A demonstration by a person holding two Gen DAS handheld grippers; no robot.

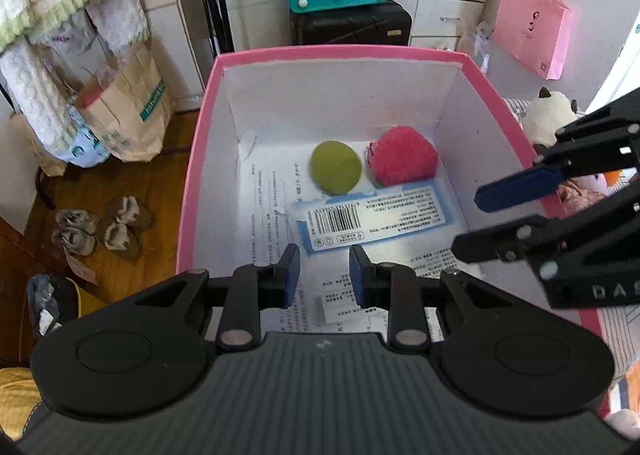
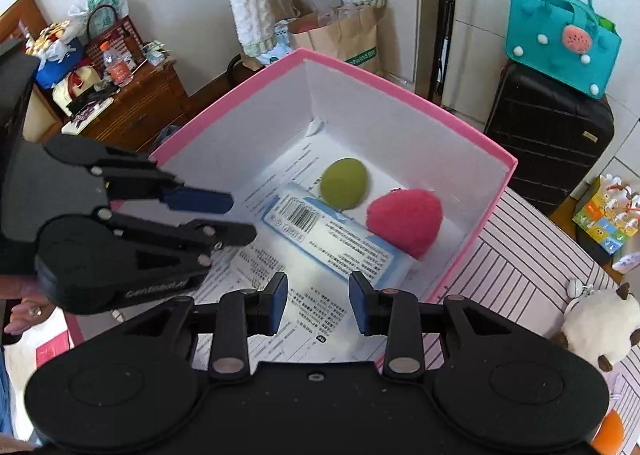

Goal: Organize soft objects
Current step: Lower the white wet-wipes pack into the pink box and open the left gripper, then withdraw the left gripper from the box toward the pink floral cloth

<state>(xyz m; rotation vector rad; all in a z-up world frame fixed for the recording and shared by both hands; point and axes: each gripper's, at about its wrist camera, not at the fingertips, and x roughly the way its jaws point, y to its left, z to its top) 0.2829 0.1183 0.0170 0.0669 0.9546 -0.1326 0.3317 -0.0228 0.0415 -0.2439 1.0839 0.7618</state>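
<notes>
Left claw: While it hangs over the near end of the box, the left claw (image 1: 324,275) has its blue pads (image 1: 291,275) close together with a small gap, and nothing is in between.
Right claw: The right claw (image 2: 318,305) looks the same, pads a bit apart and pinching nothing; in the left view it pokes in over the right wall.
Under the claws: Printed paper sheets (image 1: 272,215) cover the floor of the box, and a flat white and blue packet (image 1: 372,215) with a barcode lies on top of them.
Soft things in the box: A green ball (image 1: 336,172) and a fuzzy pink toy (image 1: 403,161) sit side by side near the far wall, just about touching each other.
The box: The pink box (image 1: 192,175) is white inside and has no lid on.
Soft things still outside: A white plush cat (image 2: 600,325) lies on the striped bed sheet (image 2: 520,255) just to the right of the box.
Step now, my guess: Both claws are empty, so the next soft toy has to be fetched.
How to do it well: Lift both claws straight up first so they do not bump the box walls. Spread one claw wide, squeeze the cat in its fat middle, and set it in the bare corner, not on the two toys.
</notes>
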